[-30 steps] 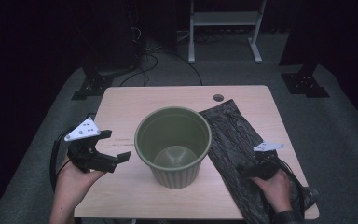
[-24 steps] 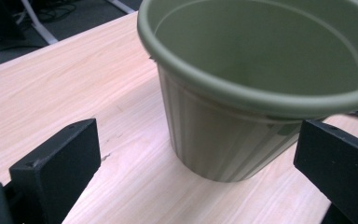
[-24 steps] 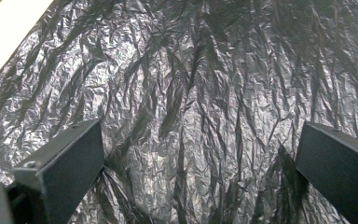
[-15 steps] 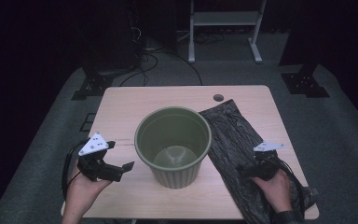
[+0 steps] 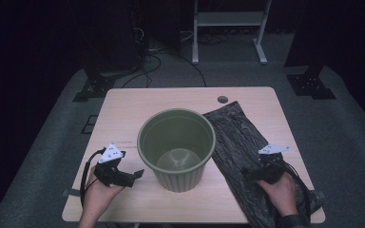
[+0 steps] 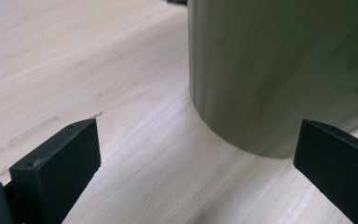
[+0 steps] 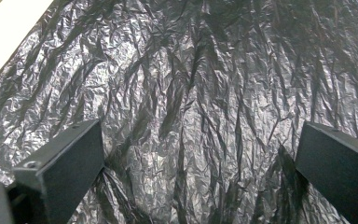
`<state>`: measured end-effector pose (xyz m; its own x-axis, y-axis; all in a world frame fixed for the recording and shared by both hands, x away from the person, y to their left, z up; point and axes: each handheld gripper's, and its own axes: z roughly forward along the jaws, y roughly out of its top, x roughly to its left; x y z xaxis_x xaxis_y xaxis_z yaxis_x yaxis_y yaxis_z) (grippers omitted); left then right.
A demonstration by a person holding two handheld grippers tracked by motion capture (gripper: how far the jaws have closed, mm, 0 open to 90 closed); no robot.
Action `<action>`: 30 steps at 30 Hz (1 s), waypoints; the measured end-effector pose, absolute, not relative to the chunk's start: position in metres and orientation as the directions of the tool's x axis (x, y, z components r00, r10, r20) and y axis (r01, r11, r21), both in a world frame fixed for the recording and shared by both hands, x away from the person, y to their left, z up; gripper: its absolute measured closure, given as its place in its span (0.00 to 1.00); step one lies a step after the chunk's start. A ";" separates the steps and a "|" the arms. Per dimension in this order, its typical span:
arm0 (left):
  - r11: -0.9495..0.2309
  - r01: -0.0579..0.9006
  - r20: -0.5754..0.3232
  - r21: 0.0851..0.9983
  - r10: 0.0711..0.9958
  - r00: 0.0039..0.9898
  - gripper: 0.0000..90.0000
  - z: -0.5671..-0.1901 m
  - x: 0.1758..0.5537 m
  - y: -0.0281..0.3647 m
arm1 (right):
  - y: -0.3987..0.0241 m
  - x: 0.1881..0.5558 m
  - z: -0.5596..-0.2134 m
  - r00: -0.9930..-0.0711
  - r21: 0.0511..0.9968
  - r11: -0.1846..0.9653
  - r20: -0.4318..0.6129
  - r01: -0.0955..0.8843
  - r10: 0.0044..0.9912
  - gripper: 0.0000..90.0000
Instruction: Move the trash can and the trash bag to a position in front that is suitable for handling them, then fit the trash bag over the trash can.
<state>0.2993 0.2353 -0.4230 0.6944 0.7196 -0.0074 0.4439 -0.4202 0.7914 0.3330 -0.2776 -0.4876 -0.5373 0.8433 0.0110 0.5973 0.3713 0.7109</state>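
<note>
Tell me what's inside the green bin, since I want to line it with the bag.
The green bin looks empty: bare inner wall and floor show. Its near inner wall is hidden by the rim. The black bag lies flat beside it.

A light wooden table [image 5: 123,102] is standing on grey carpet [image 5: 62,123]; a white metal rack [image 5: 228,19] is sitting far back in darkness.

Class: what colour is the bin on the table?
The bin is olive green, clearest in the high view.
</note>
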 end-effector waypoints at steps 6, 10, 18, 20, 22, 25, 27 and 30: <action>-0.455 0.472 -0.003 0.755 0.717 0.697 0.00 -0.447 0.307 0.229 | -0.278 0.333 -0.488 -0.537 0.711 0.371 0.012 0.598 0.844 0.00; -0.463 0.486 -0.016 0.741 0.711 0.703 0.00 -0.459 0.309 0.224 | -0.278 0.333 -0.488 -0.537 0.711 0.371 0.011 0.597 0.843 0.00; -0.494 0.499 -0.006 0.712 0.707 0.707 0.00 -0.477 0.312 0.221 | -0.278 0.333 -0.488 -0.537 0.711 0.371 0.011 0.598 0.843 0.00; -0.500 0.504 -0.004 0.705 0.707 0.707 0.00 -0.481 0.312 0.221 | -0.278 0.333 -0.488 -0.538 0.711 0.371 0.011 0.597 0.843 0.00; -0.512 0.495 0.013 0.702 0.704 0.710 0.00 -0.482 0.312 0.219 | -0.278 0.333 -0.488 -0.537 0.710 0.371 0.011 0.598 0.843 0.00; -0.510 0.490 0.012 0.707 0.702 0.712 0.00 -0.483 0.312 0.218 | -0.278 0.334 -0.487 -0.537 0.704 0.375 0.011 0.603 0.844 0.00; -0.507 0.486 0.013 0.712 0.701 0.713 0.00 -0.483 0.312 0.218 | -0.278 0.334 -0.486 -0.541 0.701 0.379 0.011 0.604 0.841 0.00; -0.507 0.486 0.013 0.712 0.702 0.712 0.00 -0.483 0.312 0.218 | -0.279 0.334 -0.486 -0.544 0.697 0.384 0.011 0.606 0.839 0.00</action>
<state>0.3124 0.2176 -0.4832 0.7125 0.7016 0.0125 0.4863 -0.5065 0.7120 0.3342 -0.2785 -0.4859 -0.5444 0.8387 0.0110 0.6057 0.3840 0.6969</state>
